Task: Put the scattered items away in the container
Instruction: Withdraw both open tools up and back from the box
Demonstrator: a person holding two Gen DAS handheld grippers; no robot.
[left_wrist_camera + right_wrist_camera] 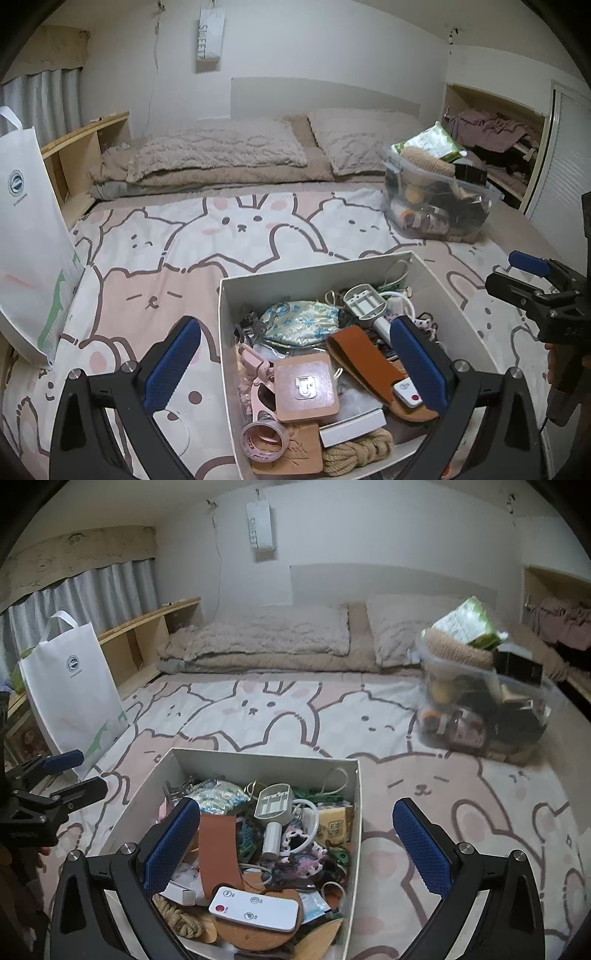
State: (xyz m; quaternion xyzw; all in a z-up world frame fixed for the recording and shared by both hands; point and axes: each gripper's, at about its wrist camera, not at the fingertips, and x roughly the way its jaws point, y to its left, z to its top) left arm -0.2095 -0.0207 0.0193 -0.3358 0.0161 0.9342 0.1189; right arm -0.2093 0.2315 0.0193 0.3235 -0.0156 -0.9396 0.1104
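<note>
White cardboard forms the open rectangular box (436, 275) that sits on the pink rabbit-print bedsheet (155, 266), and it is already heaped with small things. On top lie a flat white remote control with a red button (253, 909), a long tan leather strap (218, 853), a roll of clear tape with pink print (264, 440), a coil of pale hemp rope (360, 452), a blue-and-gold brocade pouch (301, 322) and a square cork coaster with a metal clasp (306, 386).

No loose item shows on the sheet around the box, so the tidying looks close to done, or done. The left gripper (295, 363) hangs over the near left corner of the box with its blue pads spread wide and nothing between them. The right gripper (297, 849) hovers above the right wall, jaws likewise wide apart and empty.

If anything here needs resettling, the remote looks the likeliest: it rests loose on the heap, light, stiff and smooth-faced, so it may slide; pinch it across its narrow width near the middle. The leather strap would flex and droop, best taken near one end. The rope and pouch are soft and forgiving.

Well apart, a clear plastic tub stuffed with bottles and packets (439, 206) stands toward the pillows, and a white tote bag (75, 690) leans by the wooden bedside shelf (85, 147)
</note>
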